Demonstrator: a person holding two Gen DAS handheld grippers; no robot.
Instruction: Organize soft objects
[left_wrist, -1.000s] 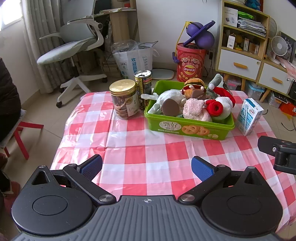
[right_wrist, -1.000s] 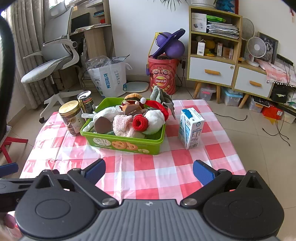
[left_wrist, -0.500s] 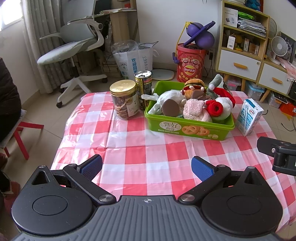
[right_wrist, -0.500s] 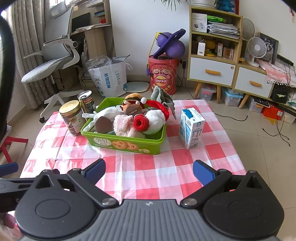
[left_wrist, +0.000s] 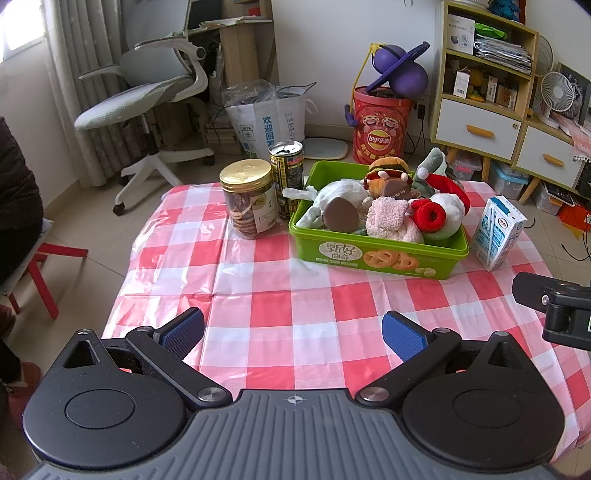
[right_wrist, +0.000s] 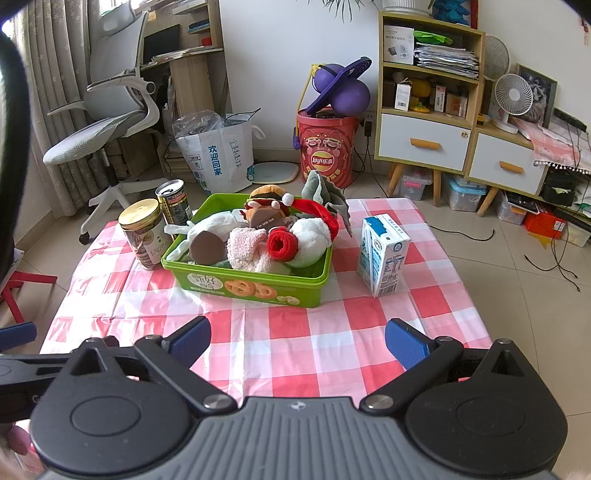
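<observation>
A green plastic bin (left_wrist: 376, 254) (right_wrist: 247, 284) stands on the red-checked tablecloth (left_wrist: 295, 295) (right_wrist: 314, 332), heaped with soft toys: a pink fluffy piece (left_wrist: 388, 218) (right_wrist: 245, 247), a red ring (left_wrist: 430, 216) (right_wrist: 282, 243), a white plush (right_wrist: 312, 236), a burger plush (left_wrist: 388, 166) and a grey one (right_wrist: 321, 188). My left gripper (left_wrist: 293, 332) is open and empty over the table's near edge. My right gripper (right_wrist: 297, 338) is open and empty, also short of the bin.
A gold-lidded jar (left_wrist: 249, 199) (right_wrist: 144, 232) and a can (left_wrist: 288, 173) (right_wrist: 173, 201) stand left of the bin. A milk carton (left_wrist: 498, 232) (right_wrist: 384, 254) stands to its right. An office chair, bags, a red drum and shelves stand on the floor behind.
</observation>
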